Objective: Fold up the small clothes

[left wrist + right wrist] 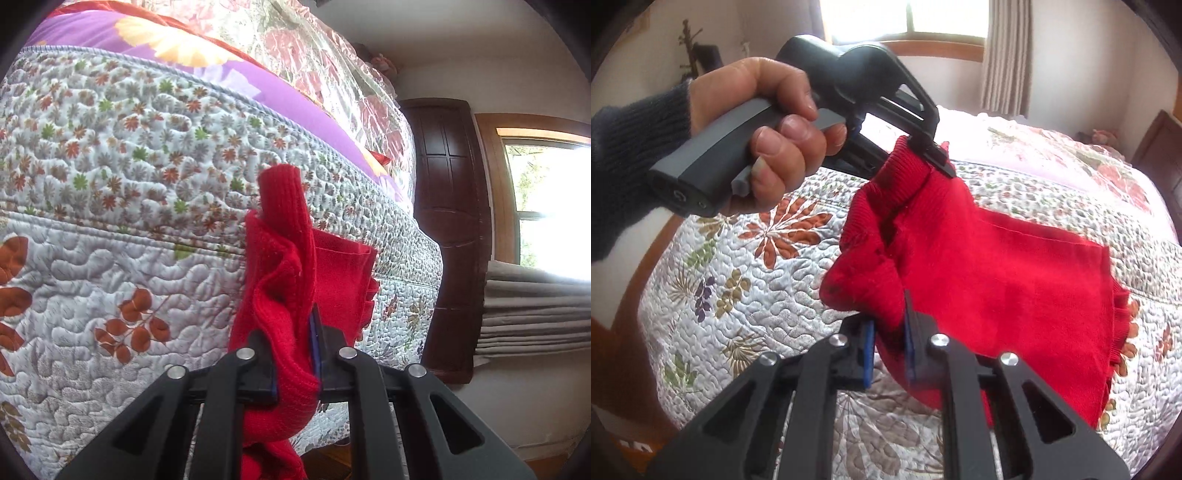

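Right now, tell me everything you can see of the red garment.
The red garment is a small knit piece with ribbed edges, bunched at the top and hanging in a flatter panel. Both grippers hold it above the quilted bedspread: the left gripper clamps one ribbed edge, the right gripper pinches another fold. Its lower part drapes loose.

The quilted bed (746, 295) lay open below; the red garment (997, 280) hung bunched between both grippers, blocking the gap between them.
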